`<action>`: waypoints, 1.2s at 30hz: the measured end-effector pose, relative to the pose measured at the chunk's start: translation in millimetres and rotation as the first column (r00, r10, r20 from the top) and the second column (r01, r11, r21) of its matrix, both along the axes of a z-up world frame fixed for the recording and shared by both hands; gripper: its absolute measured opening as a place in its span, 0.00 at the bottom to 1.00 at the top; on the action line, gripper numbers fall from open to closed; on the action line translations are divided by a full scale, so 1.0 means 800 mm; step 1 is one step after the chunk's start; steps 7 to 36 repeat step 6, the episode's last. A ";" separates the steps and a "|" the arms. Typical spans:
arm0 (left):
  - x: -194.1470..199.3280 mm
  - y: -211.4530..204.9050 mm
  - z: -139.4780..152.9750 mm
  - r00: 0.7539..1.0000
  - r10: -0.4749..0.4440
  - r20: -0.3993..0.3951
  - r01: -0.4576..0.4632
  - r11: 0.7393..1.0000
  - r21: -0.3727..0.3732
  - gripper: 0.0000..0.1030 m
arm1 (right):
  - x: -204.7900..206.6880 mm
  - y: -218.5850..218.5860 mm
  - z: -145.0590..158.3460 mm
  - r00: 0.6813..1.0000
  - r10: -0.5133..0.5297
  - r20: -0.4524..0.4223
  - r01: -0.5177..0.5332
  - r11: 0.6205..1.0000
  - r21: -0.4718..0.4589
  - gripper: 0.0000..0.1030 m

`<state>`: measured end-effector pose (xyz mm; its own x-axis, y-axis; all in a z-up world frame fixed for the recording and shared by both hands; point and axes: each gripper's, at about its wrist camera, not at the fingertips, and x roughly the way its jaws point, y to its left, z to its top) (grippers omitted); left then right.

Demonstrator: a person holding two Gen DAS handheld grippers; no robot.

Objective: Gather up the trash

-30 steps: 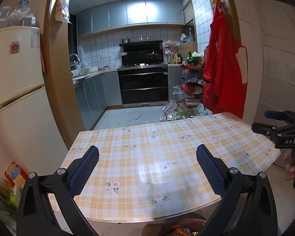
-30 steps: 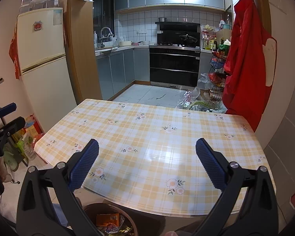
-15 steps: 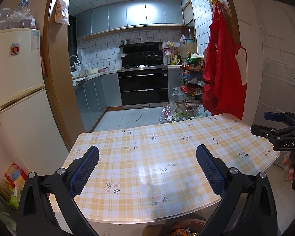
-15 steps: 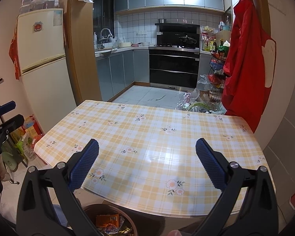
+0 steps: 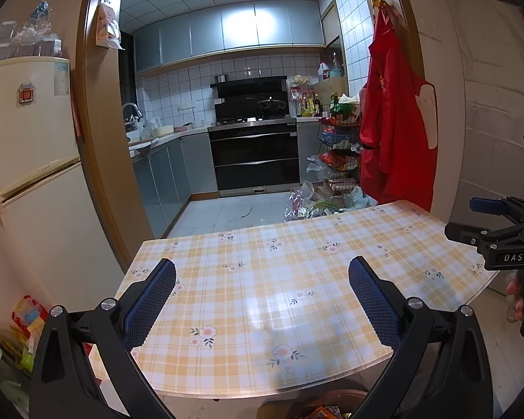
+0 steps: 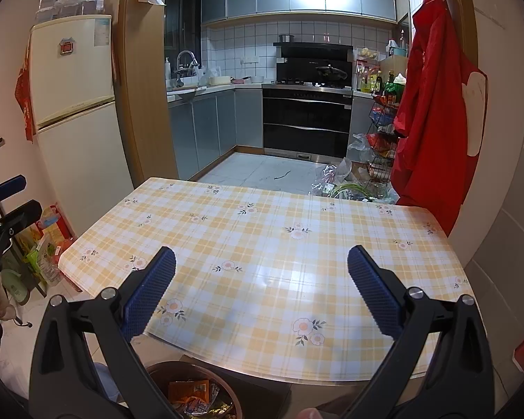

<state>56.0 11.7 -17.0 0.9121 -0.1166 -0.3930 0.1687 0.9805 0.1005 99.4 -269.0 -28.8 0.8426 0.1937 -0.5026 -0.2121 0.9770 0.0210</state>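
Claws hang side by side above the near edge of the bench point(image 6: 262, 230), both level and aimed forward across its yellow checked cloth toward the kitchen doorway. The left claw point(image 5: 262, 300) has its blue-padded fingers point(image 5: 150, 300) spread wide with nothing between them; the right claw point(image 6: 262, 293) is spread just as wide and also holds nothing. From the left wrist view, the right claw shows at the far right edge, off the bench's right corner, with fingertips of the person's hand point(image 5: 515, 296) just below it.

Trash lies in the round brown bin point(image 6: 227, 389) on the floor below the bench's near edge, between the right claw's arms: an orange wrapper point(image 6: 192, 392) lies roughly flat on top of other scraps, its long side running left to right. In the left wrist view only the bin's rim shows at the bottom edge. No trash rests on the bench top.

Compared with a second ago, both claws stand in nearly the same place with the same spread; the views have lifted only slightly, and the bin contents look unchanged.
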 end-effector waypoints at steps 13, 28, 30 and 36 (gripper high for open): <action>0.001 0.002 -0.002 1.000 0.008 -0.007 -0.008 1.000 0.001 0.94 | 0.000 0.000 -0.001 1.000 -0.001 -0.002 0.001 1.000 -0.001 0.94; 0.001 0.002 -0.002 1.000 0.008 -0.007 -0.008 1.000 0.001 0.94 | 0.000 0.000 -0.001 1.000 -0.001 -0.002 0.001 1.000 -0.001 0.94; 0.001 0.002 -0.002 1.000 0.008 -0.007 -0.008 1.000 0.001 0.94 | 0.000 0.000 -0.001 1.000 -0.001 -0.002 0.001 1.000 -0.001 0.94; 0.001 0.002 -0.002 1.000 0.008 -0.007 -0.008 1.000 0.001 0.94 | 0.000 0.000 -0.001 1.000 -0.001 -0.002 0.001 1.000 -0.001 0.94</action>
